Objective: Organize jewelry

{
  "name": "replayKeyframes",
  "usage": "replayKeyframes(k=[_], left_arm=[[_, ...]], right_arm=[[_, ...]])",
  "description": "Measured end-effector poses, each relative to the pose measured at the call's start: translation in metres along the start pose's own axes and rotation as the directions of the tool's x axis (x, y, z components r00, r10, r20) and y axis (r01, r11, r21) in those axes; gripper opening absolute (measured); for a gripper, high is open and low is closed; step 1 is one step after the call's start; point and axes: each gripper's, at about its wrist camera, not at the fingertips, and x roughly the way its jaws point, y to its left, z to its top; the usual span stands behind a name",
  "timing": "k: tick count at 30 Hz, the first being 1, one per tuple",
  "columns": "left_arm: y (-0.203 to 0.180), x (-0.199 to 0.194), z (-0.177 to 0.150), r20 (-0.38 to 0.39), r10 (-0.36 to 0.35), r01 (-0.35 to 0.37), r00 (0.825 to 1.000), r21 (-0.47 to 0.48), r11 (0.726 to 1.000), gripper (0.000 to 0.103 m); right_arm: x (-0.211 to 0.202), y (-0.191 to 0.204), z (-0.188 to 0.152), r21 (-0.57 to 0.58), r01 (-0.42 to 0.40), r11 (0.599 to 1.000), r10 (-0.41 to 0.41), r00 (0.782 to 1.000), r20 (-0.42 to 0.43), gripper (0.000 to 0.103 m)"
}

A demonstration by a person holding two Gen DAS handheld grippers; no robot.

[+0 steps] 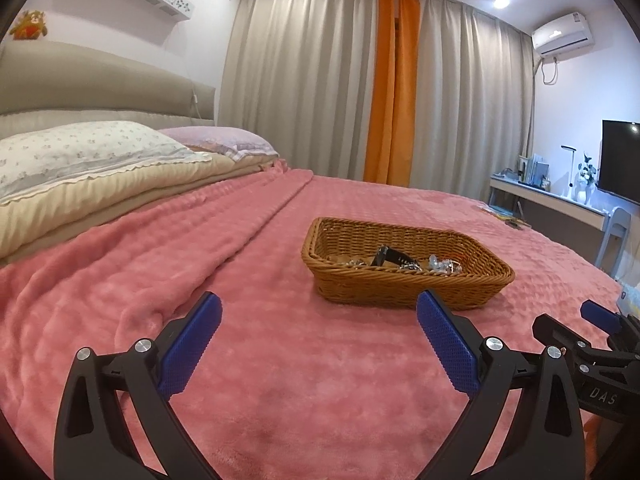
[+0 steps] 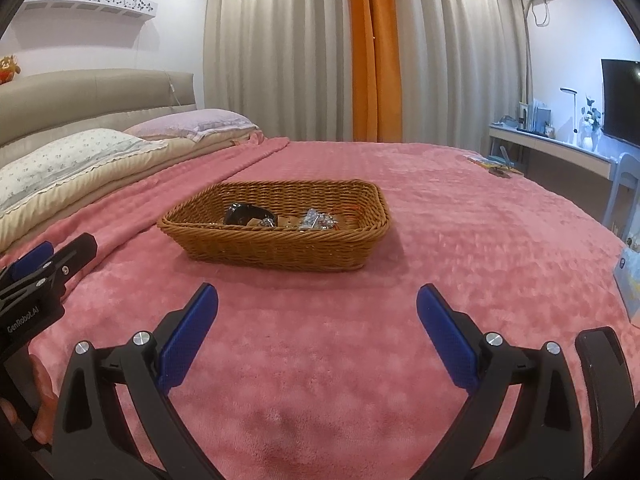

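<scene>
A brown wicker basket (image 1: 404, 292) sits on the pink blanket (image 1: 280, 380), ahead and a little right of my left gripper (image 1: 318, 312). It holds a black watch (image 1: 390, 257) and several silvery jewelry pieces (image 1: 442, 266). In the right wrist view the basket (image 2: 276, 246) lies ahead and left of my right gripper (image 2: 318, 304), with the watch (image 2: 248, 214) and silvery pieces (image 2: 318, 219) inside. Both grippers are open, empty and low over the blanket. The right gripper shows in the left wrist view (image 1: 600, 320); the left gripper shows at the left edge of the right wrist view (image 2: 44, 260).
Pillows (image 1: 80, 156) and a padded headboard (image 1: 100, 84) lie at the left. A desk (image 2: 552, 148) with a TV (image 2: 622, 100) and a chair (image 2: 624, 188) stands right of the bed. Small papers (image 2: 492, 164) lie on the far right blanket. A box (image 2: 630, 280) sits at the right edge.
</scene>
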Motion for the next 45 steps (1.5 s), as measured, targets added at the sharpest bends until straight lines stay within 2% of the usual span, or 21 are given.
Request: replayKeyframes(k=[13,45], left_arm=[[-0.0007,0.0005,-0.0017,-0.004,0.0,0.0,1.0,0.0,1.0,0.095],[0.0001,0.0009,-0.0079,-0.019,-0.003,0.003,1.0,-0.006,1.0,0.095]], right_arm=[[-0.0018,0.0074,-0.0028,-0.039,0.012,0.999,-0.011,1.0,0.014,0.095],[-0.0026,0.005,-0.0024,-0.023,0.008,1.0,-0.008,1.0,0.01,0.095]])
